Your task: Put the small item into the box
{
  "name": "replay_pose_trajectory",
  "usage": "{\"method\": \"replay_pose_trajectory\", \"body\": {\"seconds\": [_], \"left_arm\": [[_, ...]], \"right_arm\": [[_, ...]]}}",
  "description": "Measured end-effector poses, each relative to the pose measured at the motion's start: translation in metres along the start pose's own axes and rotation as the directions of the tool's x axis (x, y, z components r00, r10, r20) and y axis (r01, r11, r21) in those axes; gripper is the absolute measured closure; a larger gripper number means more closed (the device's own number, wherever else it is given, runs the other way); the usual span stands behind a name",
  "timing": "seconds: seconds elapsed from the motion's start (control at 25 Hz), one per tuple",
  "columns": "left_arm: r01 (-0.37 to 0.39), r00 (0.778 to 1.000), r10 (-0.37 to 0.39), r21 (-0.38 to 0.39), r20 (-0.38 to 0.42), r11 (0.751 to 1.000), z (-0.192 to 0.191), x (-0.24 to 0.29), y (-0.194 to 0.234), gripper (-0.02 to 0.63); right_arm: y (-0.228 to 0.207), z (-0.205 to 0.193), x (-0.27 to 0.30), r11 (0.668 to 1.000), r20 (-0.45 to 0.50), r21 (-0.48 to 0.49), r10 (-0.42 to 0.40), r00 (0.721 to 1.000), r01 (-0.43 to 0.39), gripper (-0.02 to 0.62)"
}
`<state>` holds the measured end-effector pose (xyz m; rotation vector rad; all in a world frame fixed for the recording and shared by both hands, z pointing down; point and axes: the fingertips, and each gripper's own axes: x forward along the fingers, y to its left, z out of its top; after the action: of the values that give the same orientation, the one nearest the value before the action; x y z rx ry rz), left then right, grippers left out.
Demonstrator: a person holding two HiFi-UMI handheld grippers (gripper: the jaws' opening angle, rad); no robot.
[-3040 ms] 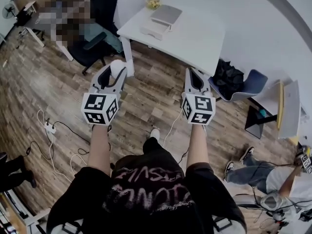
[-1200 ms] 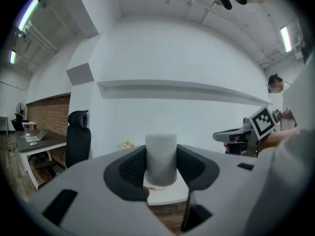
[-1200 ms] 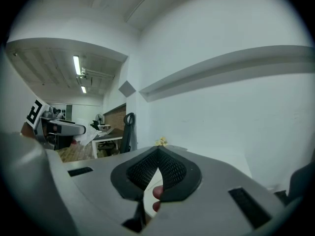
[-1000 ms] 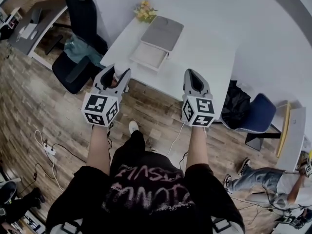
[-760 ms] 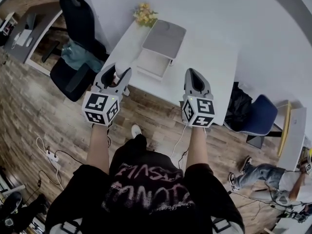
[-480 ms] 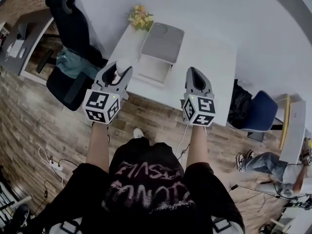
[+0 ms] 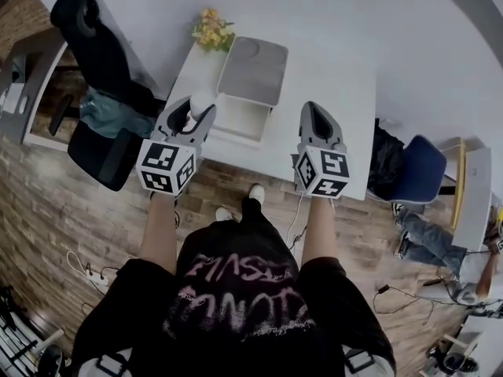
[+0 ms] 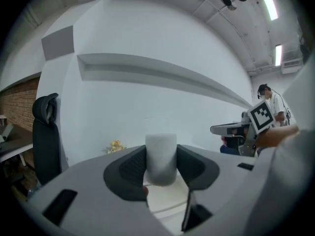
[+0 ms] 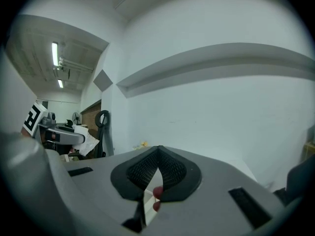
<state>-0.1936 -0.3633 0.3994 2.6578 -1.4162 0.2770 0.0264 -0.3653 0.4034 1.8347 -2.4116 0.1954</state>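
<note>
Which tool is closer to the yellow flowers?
Left. The left tool is just in front of the flowers; the right tool is past the box, farther away.

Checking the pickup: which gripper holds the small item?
The left gripper: a white cylinder sits clamped between its jaws, while the right gripper is shut, empty.

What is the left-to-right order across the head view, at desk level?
black office chair → left gripper holding white cylinder → open box → right gripper → blue chair
</note>
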Motion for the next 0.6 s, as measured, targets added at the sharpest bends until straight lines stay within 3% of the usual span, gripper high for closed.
{"method": "replay_pose_trajectory", "body": {"seconds": [0.6], "left_arm": [[0.014,0.994,-0.012,0.017,-0.109,1.0,-0.018,0.065,-0.002,0.425]], "right_arm": [[-0.02,-0.004,0.056,0.998,-0.001,0.017,0.065,0.998,-0.065,0.584]]}}
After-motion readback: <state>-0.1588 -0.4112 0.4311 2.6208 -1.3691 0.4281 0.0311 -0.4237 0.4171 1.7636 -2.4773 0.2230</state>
